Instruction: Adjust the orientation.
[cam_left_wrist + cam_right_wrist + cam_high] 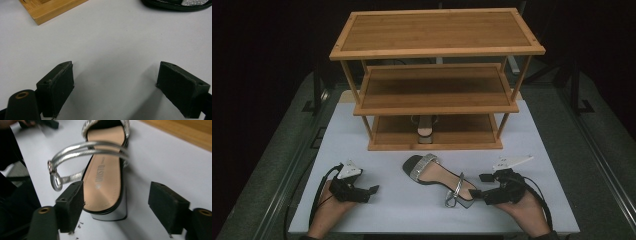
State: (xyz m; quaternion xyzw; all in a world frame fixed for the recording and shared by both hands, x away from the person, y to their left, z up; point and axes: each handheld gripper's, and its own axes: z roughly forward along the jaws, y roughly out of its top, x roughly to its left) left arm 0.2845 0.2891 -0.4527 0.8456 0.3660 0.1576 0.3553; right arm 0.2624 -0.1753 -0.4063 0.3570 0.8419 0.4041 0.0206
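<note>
Two sandals are in the scene: one silver-strapped sandal (pixel 439 180) lies on the white table (pixel 387 200) in front of the bamboo rack (pixel 435 80), its toe toward the rack and its block heel toward the person, and a second sandal (pixel 425 131) stands on the rack's lowest shelf, toe outward, under the middle shelf. The right gripper (pixel 478 186) sits at the near sandal's heel; in the right gripper view its jaws stand apart, one pad just beside the heel's edge and the other clear of it with bare table between, so the heel lies between them but is not pinched. The looped ankle strap and its ring buckle rise over the insole just ahead of that gripper. The left gripper (pixel 372 192) rests well apart from the sandal on the table's left side, its jaws spread wide over bare white surface with nothing between them; a corner of the rack's base and the sandal's toe edge show beyond it. Between the near sandal and the rack's lowest shelf there is only open table, and the second sandal takes up the shelf's middle.
</note>
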